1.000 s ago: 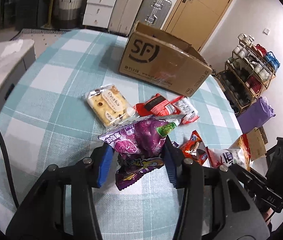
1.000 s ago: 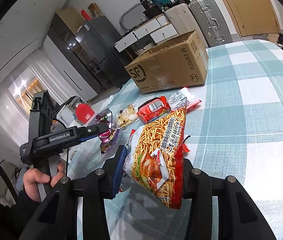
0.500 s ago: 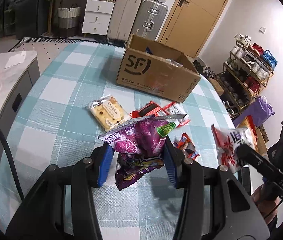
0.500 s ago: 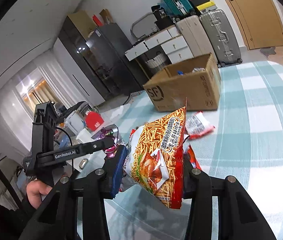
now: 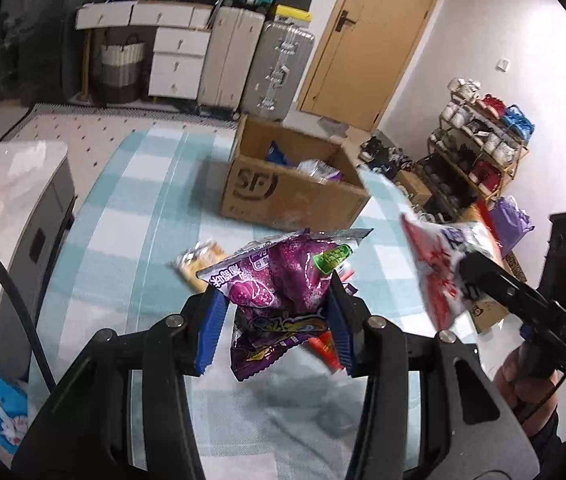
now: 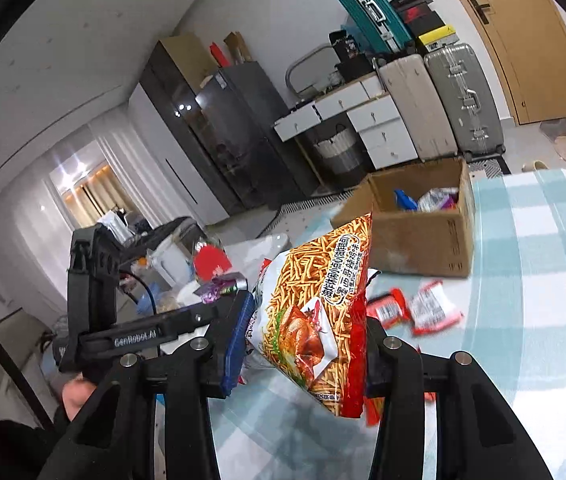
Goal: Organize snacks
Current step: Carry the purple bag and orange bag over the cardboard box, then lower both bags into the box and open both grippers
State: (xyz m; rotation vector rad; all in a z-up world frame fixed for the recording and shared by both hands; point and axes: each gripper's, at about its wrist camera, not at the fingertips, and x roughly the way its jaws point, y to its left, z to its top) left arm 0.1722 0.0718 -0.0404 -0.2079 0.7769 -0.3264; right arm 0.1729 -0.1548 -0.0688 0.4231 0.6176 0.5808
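Both grippers loaded, clear of table: left gripper [image 5: 277, 322] clamps purple snack bag [image 5: 283, 280], right gripper [image 6: 303, 344] pinches orange noodle-snack bag [image 6: 315, 312]. Risk: slick foil slipping, bags colliding above cardboard box [image 5: 283, 196], missing opening

Definitely a lived-in home, apartment vibe. Wooden door [image 5: 367, 40], suitcases [image 5: 279, 68] lined up by white drawers [image 5: 175, 64], shoe rack [image 5: 479, 156] crammed with sneakers, dark fridge [image 6: 243, 128], curtained window [image 6: 83, 188]. Checked cloth over the tabletop [image 5: 131, 208], all beyond the tool.
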